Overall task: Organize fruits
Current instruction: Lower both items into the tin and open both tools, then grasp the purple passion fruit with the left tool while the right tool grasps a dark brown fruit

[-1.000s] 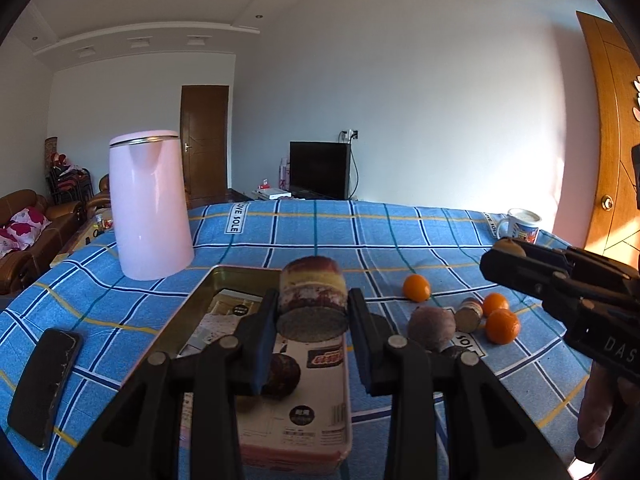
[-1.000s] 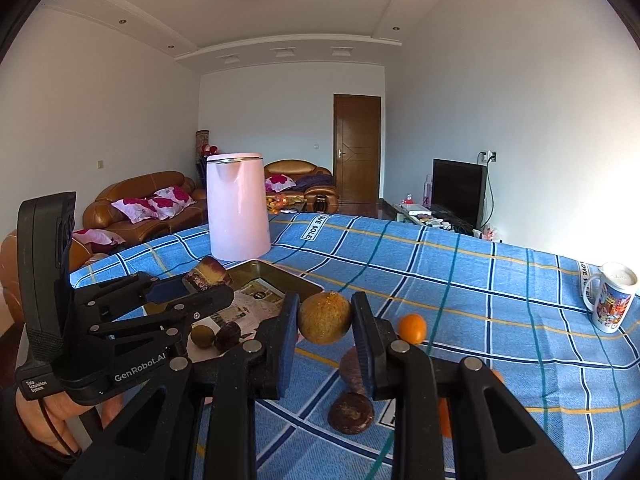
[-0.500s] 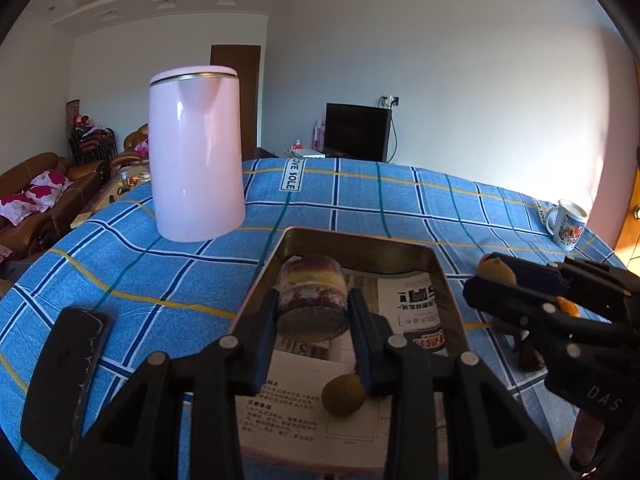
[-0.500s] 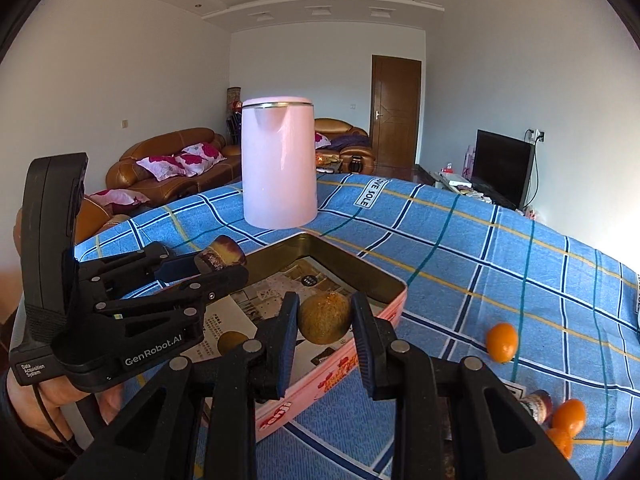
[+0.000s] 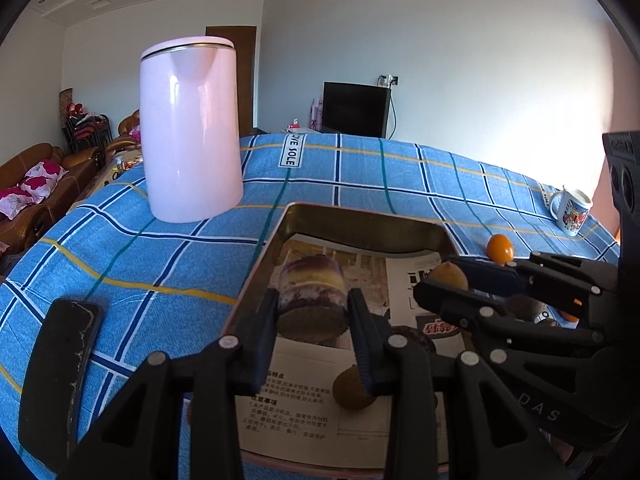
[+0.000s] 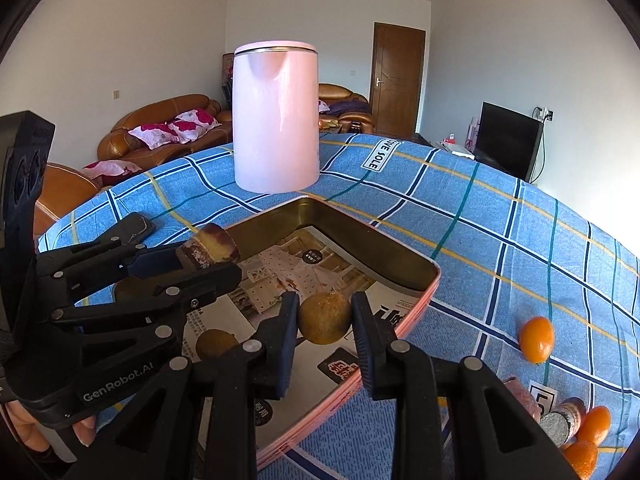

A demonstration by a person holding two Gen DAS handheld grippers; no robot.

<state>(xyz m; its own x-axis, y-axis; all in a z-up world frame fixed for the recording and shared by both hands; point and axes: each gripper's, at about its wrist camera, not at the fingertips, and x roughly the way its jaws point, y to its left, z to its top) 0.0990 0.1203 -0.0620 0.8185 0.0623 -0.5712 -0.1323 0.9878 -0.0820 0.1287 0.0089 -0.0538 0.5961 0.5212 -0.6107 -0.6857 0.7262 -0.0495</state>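
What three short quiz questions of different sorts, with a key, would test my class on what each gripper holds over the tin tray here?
1. True or false: the left gripper is shut on a layered purple and yellow cylinder-shaped piece.
2. Multiple choice: the right gripper holds a round brownish-yellow fruit above: A the tall pink kettle; B the paper-lined rectangular metal tray; C the white printed mug.
3. Fill in: a small orange fruit lies on the blue checked ____, outside the tray.

Key: 1 true; 2 B; 3 tablecloth.
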